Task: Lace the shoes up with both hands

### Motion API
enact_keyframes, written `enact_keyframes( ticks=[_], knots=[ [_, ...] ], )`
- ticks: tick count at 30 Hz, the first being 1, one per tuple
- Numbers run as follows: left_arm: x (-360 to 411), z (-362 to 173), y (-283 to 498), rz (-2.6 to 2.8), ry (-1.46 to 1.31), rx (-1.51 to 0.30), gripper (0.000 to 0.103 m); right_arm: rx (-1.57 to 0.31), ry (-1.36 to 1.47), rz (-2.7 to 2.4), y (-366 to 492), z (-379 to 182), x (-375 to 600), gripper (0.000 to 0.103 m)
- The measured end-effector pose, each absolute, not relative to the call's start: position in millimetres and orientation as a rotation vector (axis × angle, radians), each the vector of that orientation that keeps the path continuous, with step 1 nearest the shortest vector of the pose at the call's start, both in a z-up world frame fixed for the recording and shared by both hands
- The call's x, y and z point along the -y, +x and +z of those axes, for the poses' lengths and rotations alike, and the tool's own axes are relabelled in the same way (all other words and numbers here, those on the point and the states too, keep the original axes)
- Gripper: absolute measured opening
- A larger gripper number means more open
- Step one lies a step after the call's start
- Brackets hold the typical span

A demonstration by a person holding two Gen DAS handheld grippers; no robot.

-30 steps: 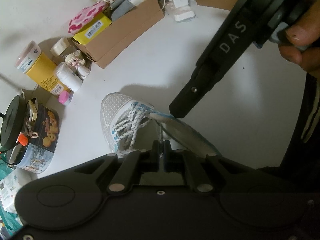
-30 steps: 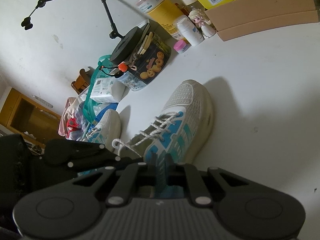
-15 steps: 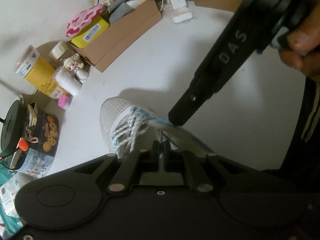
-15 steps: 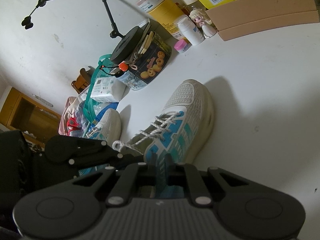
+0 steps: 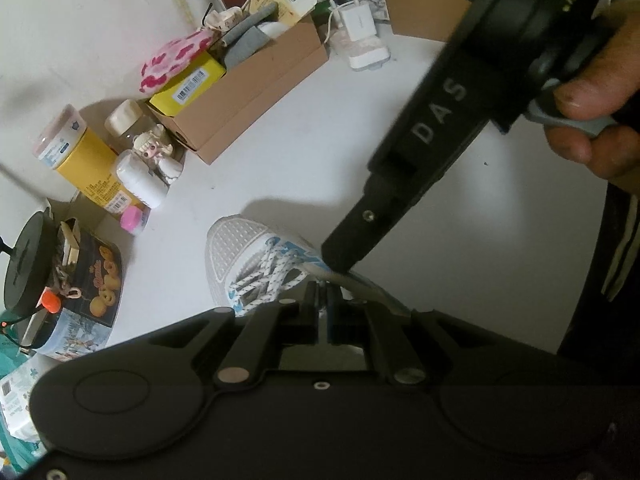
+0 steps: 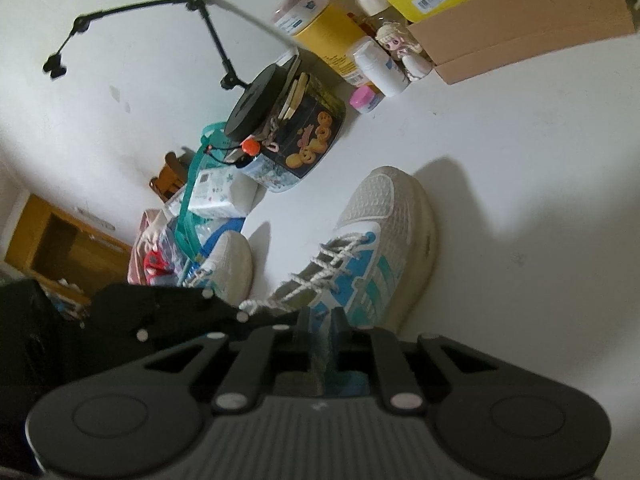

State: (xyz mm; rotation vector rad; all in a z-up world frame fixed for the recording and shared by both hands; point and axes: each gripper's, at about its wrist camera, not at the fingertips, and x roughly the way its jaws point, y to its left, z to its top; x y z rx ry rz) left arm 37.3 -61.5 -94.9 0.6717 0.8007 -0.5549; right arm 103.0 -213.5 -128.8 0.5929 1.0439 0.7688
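A: Looking down the left gripper (image 5: 322, 294): fingers pressed together, nothing visible between the tips, though the speckled lace (image 5: 276, 270) runs close by at about 11 o'clock of them.

B: Seen from the right wrist view, same story: left gripper (image 6: 240, 314) coming in from 9 o'clock, tip touching or just beside the lace end (image 6: 256, 303). Pinched or merely alongside? Cannot tell.

A: And the right gripper (image 6: 320, 326)? Narrow gap, easing apart at this moment. Blue-striped side of the sneaker (image 6: 384, 240) showing through the gap, no lace there.

B: From the left wrist view, right gripper (image 5: 340, 258) slanting down from 1 o'clock, tip on or just above the shoe's tongue area (image 5: 344, 280).

A: Sneaker on the white table (image 5: 460, 240), toe (image 5: 230, 240) toward 12 o'clock in the right wrist view, long axis running away from both sets of fingers, heel nearest.

B: Loose end lying at 10 o'clock of the right fingers, so nearer the left tool. Probably a handover or a pull next, judging by that.

A: Second sneaker (image 6: 230, 256) off at 9 o'clock, untouched.
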Motion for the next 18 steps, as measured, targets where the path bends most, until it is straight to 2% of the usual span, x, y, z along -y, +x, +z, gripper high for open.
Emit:
enact_keyframes(
  ticks=[5,9,10,12,18],
  knots=[
    [63,-95,36,-0.548,0.661,-0.799,0.001,-1.061,0.713,0.755,108,-140,217,0.011],
    [63,-96,35,-0.541,0.657,-0.797,0.001,-1.063,0.809,0.737,109,-150,221,0.003],
    [63,-95,34,-0.536,0.659,-0.795,0.002,-1.058,0.816,0.735,108,-150,221,0.003],
    [62,-93,32,-0.525,0.663,-0.788,0.009,-1.046,0.821,0.731,106,-149,222,0.003],
    [51,-80,20,-0.503,0.645,-0.780,0.009,-0.986,0.783,0.696,105,-132,240,0.003]
  ],
)
